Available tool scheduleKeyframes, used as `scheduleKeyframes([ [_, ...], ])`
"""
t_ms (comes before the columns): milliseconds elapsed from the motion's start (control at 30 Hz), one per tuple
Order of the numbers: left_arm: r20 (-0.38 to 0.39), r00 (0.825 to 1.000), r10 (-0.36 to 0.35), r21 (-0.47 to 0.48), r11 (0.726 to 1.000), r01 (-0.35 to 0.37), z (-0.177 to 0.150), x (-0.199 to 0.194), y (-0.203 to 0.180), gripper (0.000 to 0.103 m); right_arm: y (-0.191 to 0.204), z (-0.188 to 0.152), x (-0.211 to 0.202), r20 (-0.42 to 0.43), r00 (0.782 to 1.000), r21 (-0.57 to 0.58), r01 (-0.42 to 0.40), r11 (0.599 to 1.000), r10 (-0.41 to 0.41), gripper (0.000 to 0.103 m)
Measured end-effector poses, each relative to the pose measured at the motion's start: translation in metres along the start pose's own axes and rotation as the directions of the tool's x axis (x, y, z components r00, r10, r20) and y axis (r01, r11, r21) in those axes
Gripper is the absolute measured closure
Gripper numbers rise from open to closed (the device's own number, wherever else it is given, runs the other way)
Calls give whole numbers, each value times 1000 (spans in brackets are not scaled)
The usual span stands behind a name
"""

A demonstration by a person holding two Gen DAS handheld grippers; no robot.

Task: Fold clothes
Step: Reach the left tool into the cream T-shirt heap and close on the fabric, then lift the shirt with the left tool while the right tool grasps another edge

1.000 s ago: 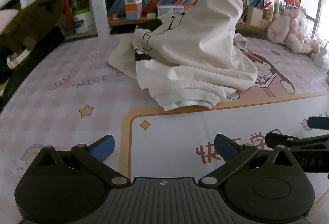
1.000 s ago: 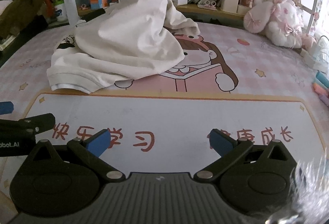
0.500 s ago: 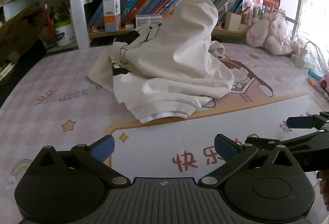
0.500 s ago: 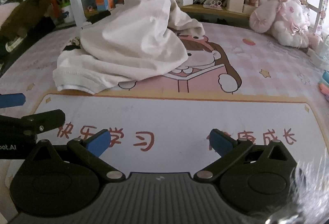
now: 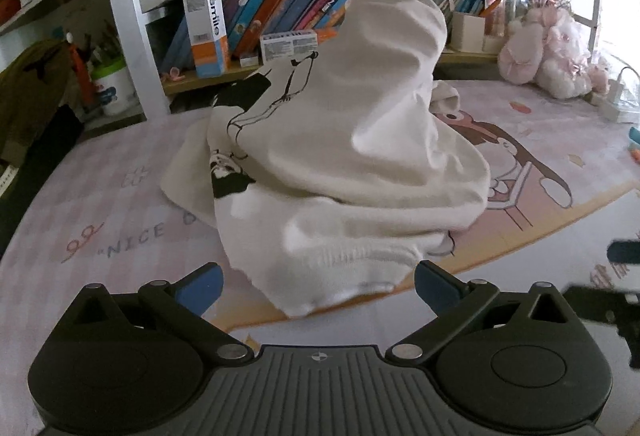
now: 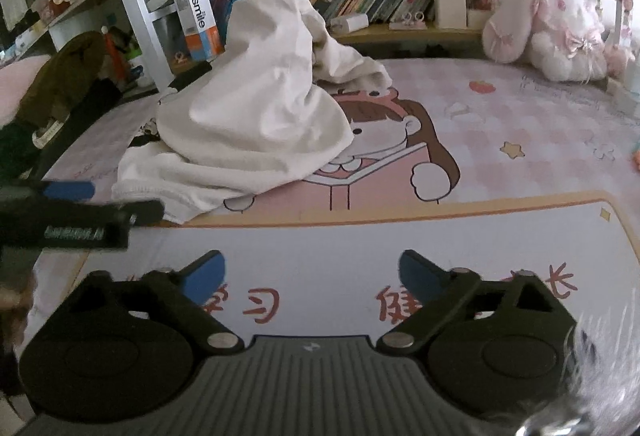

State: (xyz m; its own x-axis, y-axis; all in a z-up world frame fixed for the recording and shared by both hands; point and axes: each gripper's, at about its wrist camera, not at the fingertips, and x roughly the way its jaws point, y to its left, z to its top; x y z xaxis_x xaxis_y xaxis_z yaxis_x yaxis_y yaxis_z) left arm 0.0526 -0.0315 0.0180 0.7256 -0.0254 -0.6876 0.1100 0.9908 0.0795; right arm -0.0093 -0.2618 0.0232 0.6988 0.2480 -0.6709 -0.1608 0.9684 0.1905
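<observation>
White garment [image 5: 344, 164]: heaped on pink mat [image 5: 100, 236], ungripped. Left gripper [image 5: 318, 286]: brought closer to hem than before, jaws spread. Right gripper [image 6: 310, 272]: advanced slightly, jaws spread

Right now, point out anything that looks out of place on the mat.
The white garment sits crumpled in a tall peaked heap on the cartoon mat, not laid flat. Nothing looks spilled or damaged.

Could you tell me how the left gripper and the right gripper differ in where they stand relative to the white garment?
The left gripper sits right at the white garment, its ribbed hem between the open fingertips; the right gripper hovers over bare printed mat, with the garment farther ahead and to its left. Both are open and empty.
</observation>
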Motion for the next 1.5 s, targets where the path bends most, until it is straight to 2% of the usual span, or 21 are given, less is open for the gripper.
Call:
scheduleKeyframes([
  [33, -3, 1000, 2, 1, 1000, -2, 2, 3, -1, 1, -2, -1, -1, -6, 1000, -6, -2, 1000, 2, 18],
  [100, -12, 1000, 5, 0, 1000, -5, 6, 11, -1, 1, -4, -3, -2, -14, 1000, -24, -1, 1000, 0, 34],
  [200, -30, 999, 22, -30, 999, -23, 11, 23, 0, 4, -8, -5, -5, -26, 1000, -52, 1, 999, -2, 52],
  [300, -45, 998, 37, -78, 996, -40, 15, 32, 3, 6, -13, -8, -8, -37, 999, -80, 1, 997, -4, 59],
  [400, -60, 995, 80, -93, 992, -85, 17, 39, 4, 17, -18, -10, -11, -37, 999, -89, -1, 996, -3, 58],
  [433, -73, 993, 93, -96, 990, -100, 17, 42, 5, 25, -21, -10, -13, -30, 1000, -81, -1, 997, -1, 57],
  [467, -87, 991, 103, -98, 989, -112, 17, 45, 5, 35, -24, -11, -14, -23, 1000, -71, -1, 997, 0, 51],
  [500, -95, 990, 108, -98, 988, -118, 17, 46, 6, 39, -26, -11, -16, -16, 1000, -62, 1, 998, -2, 42],
  [533, -97, 989, 113, -98, 988, -122, 17, 47, 6, 48, -28, -11, -17, -8, 1000, -55, 5, 998, -6, 38],
  [567, -92, 989, 117, -96, 987, -126, 17, 45, 6, 66, -30, -10, -18, -1, 1000, -50, 6, 999, -6, 30],
  [667, -80, 991, 108, -86, 990, -115, 18, 38, 5, 92, -32, -8, -20, 6, 1000, -53, 3, 999, -2, 19],
  [767, -51, 998, 44, -97, 994, -48, 15, 21, 3, 97, -30, -5, -17, -4, 1000, -83, -17, 996, 17, 18],
  [933, 41, 997, -62, -89, 994, 65, 8, -26, 0, 99, -6, 6, -7, -5, 998, -234, -67, 970, 68, 17],
  [1033, 83, 988, -134, -103, 984, 142, 6, -55, 2, 99, 15, 11, 0, 10, 995, -360, -92, 928, 103, 16],
  [1133, 101, 970, -222, -138, 962, 235, 6, -76, 4, 99, 40, 11, 7, 24, 990, -495, -109, 862, 139, 16],
  [1233, 129, 945, -301, -154, 935, 319, 8, -94, 5, 100, 66, 2, 13, 47, 982, -637, -111, 763, 182, 16],
  [1333, 142, 932, -335, -148, 923, 354, 12, -106, 7, 99, 87, -16, 19, 150, 971, -777, -1, 630, 186, 18],
  [1367, 144, 928, -343, -148, 920, 363, 12, -108, 9, 99, 92, -21, 22, 192, 966, -805, 54, 591, 172, 21],
  [1433, 146, 923, -355, -150, 915, 375, 9, -111, 15, 95, 96, -23, 26, 257, 956, -829, 143, 541, 142, 49],
  [1467, 144, 928, -344, -155, 918, 364, 6, -110, 19, 91, 96, -20, 25, 271, 953, -829, 159, 536, 137, 76],
  [1500, 136, 935, -329, -163, 923, 348, 3, -109, 22, 88, 94, -14, 24, 284, 950, -820, 170, 547, 131, 93],
])
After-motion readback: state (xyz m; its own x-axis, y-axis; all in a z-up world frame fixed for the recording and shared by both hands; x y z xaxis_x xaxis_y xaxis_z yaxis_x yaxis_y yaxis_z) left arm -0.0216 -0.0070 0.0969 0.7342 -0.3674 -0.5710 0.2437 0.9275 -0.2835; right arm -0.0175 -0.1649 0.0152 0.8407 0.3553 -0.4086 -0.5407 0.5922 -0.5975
